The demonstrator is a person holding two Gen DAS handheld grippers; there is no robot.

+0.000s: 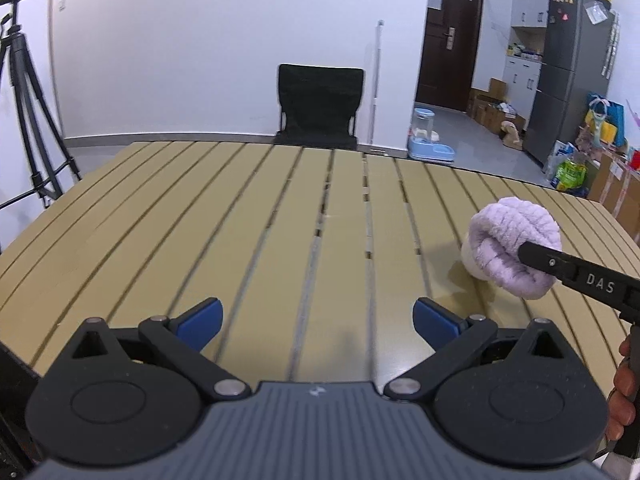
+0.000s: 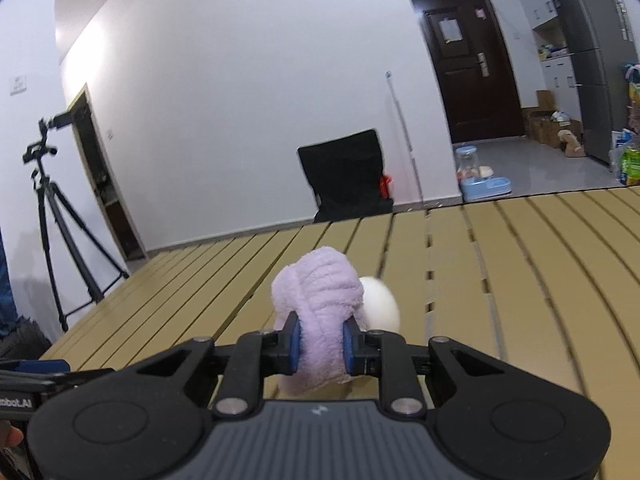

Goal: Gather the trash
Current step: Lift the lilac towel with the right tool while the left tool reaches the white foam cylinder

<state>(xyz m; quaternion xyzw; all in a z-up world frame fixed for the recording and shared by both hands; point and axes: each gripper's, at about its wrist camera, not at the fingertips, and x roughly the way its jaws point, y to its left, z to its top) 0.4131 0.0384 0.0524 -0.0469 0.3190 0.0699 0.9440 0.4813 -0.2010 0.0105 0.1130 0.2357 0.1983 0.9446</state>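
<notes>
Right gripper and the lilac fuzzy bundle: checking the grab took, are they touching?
Touching. The right wrist view shows the right gripper with both blue pads pressed into the lilac fuzzy bundle, squeezing it between shut jaws.

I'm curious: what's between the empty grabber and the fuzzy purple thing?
Only bare table, seen from the left wrist: the left gripper is open, the purple cloth off right.

A lived-in home. Beyond the slatted table stand a dark door, a tall fridge beside it, and a pet feeder on the floor. Boxes lie near the fridge.
</notes>
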